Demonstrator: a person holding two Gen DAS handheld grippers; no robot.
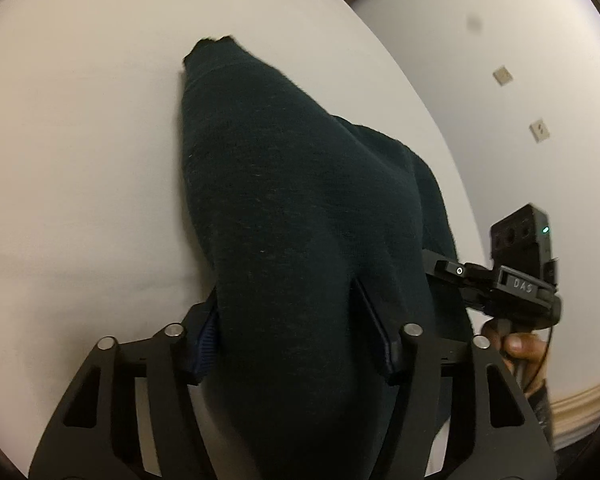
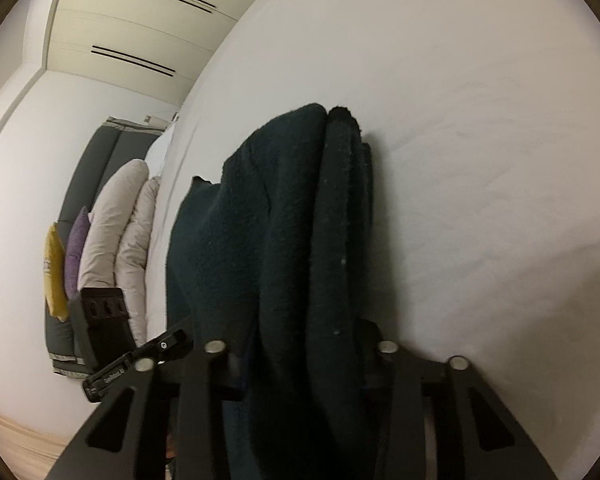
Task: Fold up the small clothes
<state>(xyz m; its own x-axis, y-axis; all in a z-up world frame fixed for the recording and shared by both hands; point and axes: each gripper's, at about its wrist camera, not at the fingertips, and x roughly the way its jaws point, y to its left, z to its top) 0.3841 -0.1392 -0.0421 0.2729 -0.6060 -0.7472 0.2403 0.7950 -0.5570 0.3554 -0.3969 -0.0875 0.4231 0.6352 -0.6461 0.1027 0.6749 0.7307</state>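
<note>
We judge the fold to be in progress: the dark green knit garment (image 1: 284, 200) lies partly doubled on the white bed (image 1: 80, 160). The left tool (image 1: 296, 332) and right tool (image 2: 304, 344) each clamp a bunched edge. Only the right wrist view shows the stacked layers and pillows (image 2: 120, 224); the left shows the garment's far corner.
</note>
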